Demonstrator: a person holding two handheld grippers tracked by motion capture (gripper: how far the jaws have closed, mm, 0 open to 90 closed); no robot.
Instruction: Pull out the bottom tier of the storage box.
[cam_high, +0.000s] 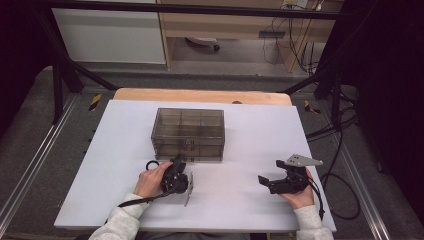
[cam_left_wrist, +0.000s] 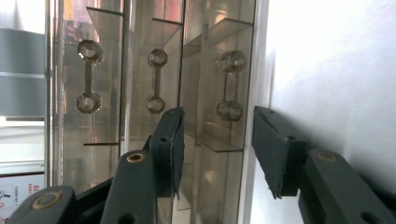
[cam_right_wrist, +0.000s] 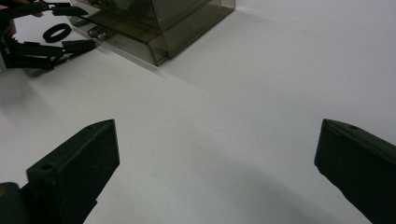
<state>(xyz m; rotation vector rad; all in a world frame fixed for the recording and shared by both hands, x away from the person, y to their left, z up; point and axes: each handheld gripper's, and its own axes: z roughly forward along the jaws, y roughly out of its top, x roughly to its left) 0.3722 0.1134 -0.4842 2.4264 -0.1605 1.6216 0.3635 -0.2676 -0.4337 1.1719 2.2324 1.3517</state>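
Item: smoky clear drawer box (cam_high: 188, 132), three drawers stacked, on the white bench (cam_high: 250, 130), toward its far middle. Each drawer front carries a bar handle with faceted knobs; in the left gripper view the lowest handle (cam_left_wrist: 230, 85) sits nearest the bench surface (that view is rolled on its side).

Left gripper (cam_high: 176, 162): held in the left hand (cam_high: 150, 181), at the box's near front, left of centre. Jaws parted, released; in the left gripper view the gap between them frames the lowest drawer's front, and no pad presses on a handle or on the box.

Ring (cam_high: 152, 165): small, black, flat on the bench just beside the left gripper, near the box's front left corner.

Right gripper (cam_high: 264, 181): in the right hand (cam_high: 300, 196), low over bare bench, well apart from the box to its right. Jaws spread wide, nothing between them.

Bench surround: grey floor, cables, black frame.
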